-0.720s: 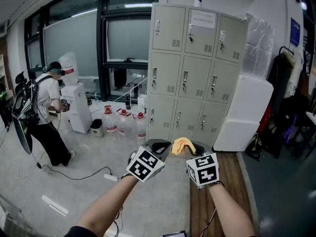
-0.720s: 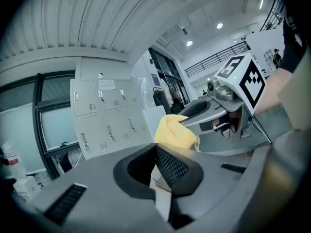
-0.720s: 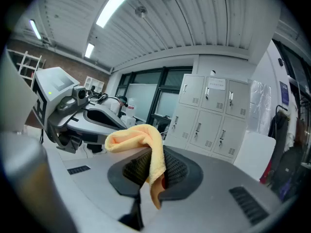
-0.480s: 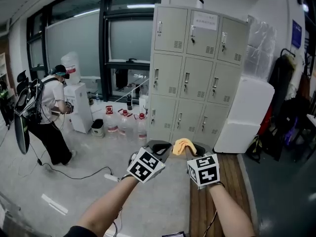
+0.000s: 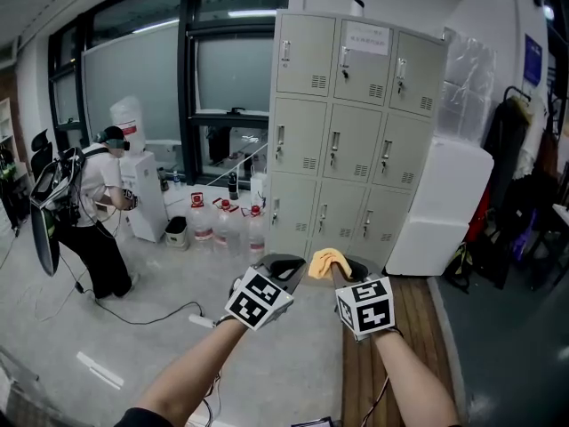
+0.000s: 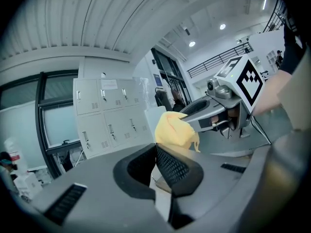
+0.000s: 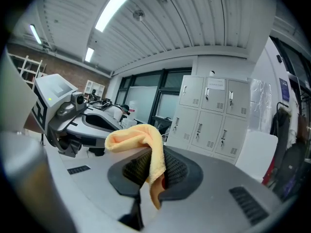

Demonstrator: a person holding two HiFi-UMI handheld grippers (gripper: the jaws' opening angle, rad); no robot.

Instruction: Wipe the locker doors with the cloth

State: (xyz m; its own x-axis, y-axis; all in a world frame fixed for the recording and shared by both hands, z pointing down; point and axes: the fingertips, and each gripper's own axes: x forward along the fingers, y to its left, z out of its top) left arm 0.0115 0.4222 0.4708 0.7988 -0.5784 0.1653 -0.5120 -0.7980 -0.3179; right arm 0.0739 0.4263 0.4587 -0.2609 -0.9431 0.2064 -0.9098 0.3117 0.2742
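Observation:
A grey bank of lockers (image 5: 356, 132) with three rows of doors stands ahead against the wall, some way off from both grippers. My right gripper (image 5: 342, 269) is shut on a yellow cloth (image 5: 325, 261), whose folds stick out past the jaws (image 7: 141, 144). My left gripper (image 5: 286, 267) hangs beside it at the same height, jaws closed together and holding nothing (image 6: 155, 166). In the left gripper view the cloth (image 6: 174, 130) and the lockers (image 6: 109, 113) show beyond the jaws.
A person (image 5: 93, 207) with a backpack stands at the left by a water dispenser (image 5: 138, 181). Water jugs (image 5: 227, 225) sit on the floor left of the lockers. A white box (image 5: 440, 207) stands right of them, a wooden strip (image 5: 400, 327) below, a cable (image 5: 147, 314) on the floor.
Both grippers have stayed nearly where they were, the cloth still in the right one. The person at the left has shifted a little.

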